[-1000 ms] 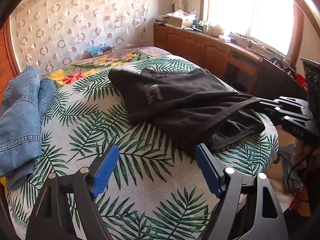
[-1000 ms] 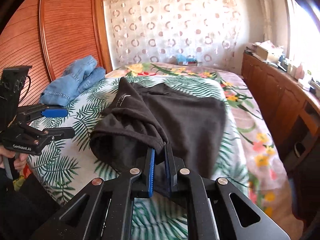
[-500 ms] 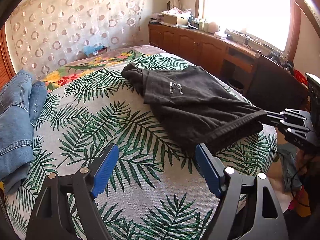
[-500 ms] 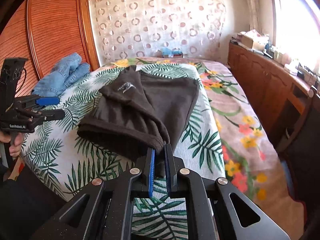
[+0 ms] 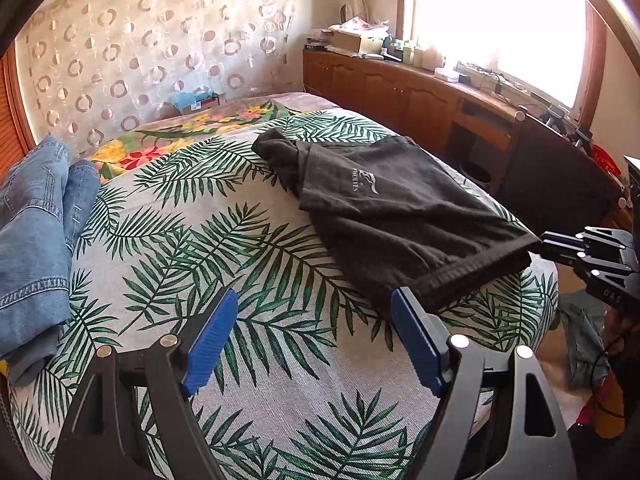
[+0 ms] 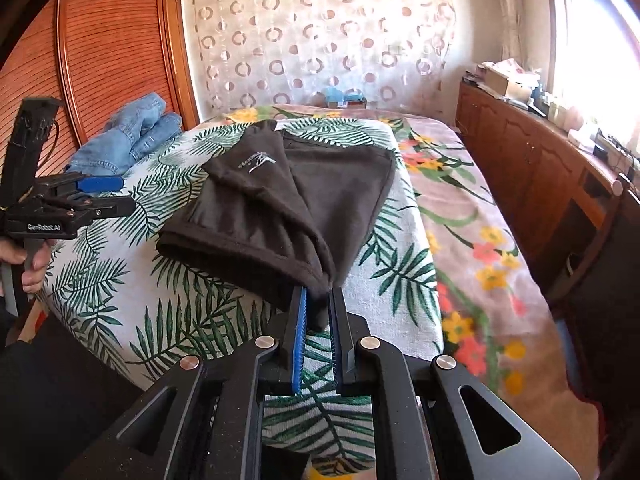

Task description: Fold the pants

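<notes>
Black pants with a small pale logo lie folded lengthwise on the palm-leaf bed cover. Their ribbed end reaches the bed's right edge. There my right gripper has one corner of the black pants between its blue pads. The jaws of the right gripper are opening, with the cloth still filling the narrow gap. My left gripper hovers open over bare bed cover, to the left of the pants' ribbed end, touching nothing. In the right wrist view the left gripper sits at the left, in a person's hand.
Blue jeans are heaped at the bed's left side, near the wooden wardrobe. A floral sheet covers the bed's far and right parts. Wooden cabinets with clutter run under the window on the right. Clothes lie on the floor.
The right gripper has dragged the pants to the right across the bed, and they now lie flatter and longer. Its pads have parted slightly. The left gripper stays open in place.
</notes>
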The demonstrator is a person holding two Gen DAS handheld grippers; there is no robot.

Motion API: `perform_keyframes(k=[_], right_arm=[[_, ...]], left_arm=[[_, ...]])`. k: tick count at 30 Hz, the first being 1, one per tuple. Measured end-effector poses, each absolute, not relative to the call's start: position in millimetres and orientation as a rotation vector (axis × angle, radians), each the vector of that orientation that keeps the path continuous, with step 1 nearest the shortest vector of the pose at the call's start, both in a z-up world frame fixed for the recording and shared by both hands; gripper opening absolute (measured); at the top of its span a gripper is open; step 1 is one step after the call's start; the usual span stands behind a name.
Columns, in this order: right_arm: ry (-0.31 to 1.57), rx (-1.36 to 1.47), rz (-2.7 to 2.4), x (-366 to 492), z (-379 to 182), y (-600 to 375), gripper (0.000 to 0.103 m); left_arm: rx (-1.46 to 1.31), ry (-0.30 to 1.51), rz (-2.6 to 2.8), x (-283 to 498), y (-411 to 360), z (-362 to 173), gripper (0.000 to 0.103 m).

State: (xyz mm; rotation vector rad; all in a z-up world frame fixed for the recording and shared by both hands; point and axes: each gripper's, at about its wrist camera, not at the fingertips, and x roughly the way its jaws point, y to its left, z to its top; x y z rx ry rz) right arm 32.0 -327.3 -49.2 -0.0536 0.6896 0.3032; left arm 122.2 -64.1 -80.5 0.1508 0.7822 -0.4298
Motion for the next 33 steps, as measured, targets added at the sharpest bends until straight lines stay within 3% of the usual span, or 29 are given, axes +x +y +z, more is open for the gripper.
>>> perform_keyframes(k=[10, 15, 33], right_arm=[[0.635, -0.039, 0.343, 52, -34, -316, 0.014], [0.638, -0.029, 0.387, 85, -37, -291, 0.023], [0.736, -0.142, 0.551, 185, -51, -211, 0.031]], left_arm=[[0.145, 0.767, -0.404, 130, -58, -77, 0.080], [0.153, 0.764, -0.386, 134, -53, -77, 0.080], [0.130, 0.779, -0.348, 151, -27, -85, 0.080]])
